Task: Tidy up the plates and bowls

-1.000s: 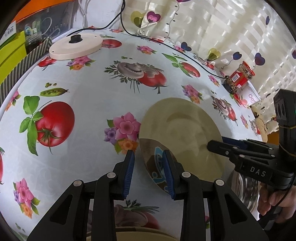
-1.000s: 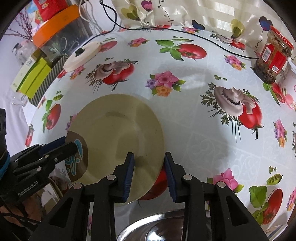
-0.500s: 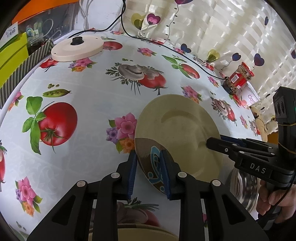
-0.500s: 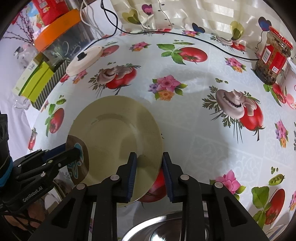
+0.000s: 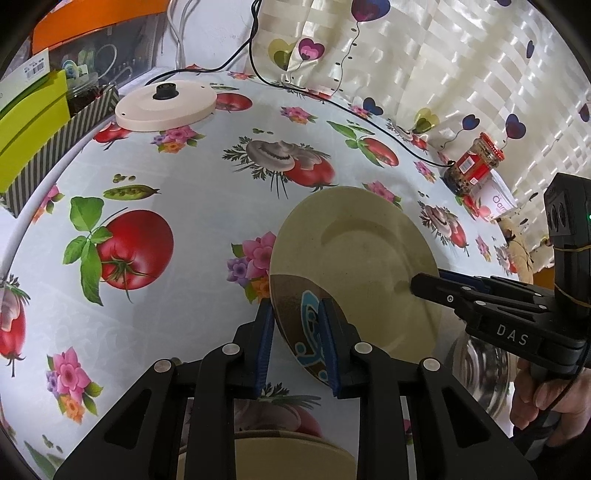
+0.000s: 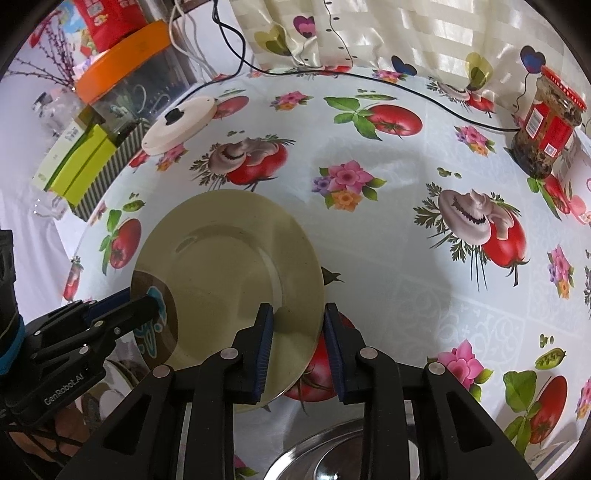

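The round beige plate with a brown-and-blue patch [image 5: 354,258] is held tilted above the vegetable-print tablecloth [image 5: 166,184], its patterned rim clamped by the just-closed left gripper [image 5: 297,347] and its opposite rim clamped by the narrow right gripper [image 6: 297,349].

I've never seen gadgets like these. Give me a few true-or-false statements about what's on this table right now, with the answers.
1. Both hand-held grippers, left and right, sit at the rim of one beige plate. True.
2. The plate is plain all over. False: one edge has a brown patch with a blue pattern.
3. A red-labelled jar stands near the curtain. True.
4. The tablecloth is plain white. False: it shows tomatoes, mushrooms and flowers.
5. A metal bowl lies nearby. True.
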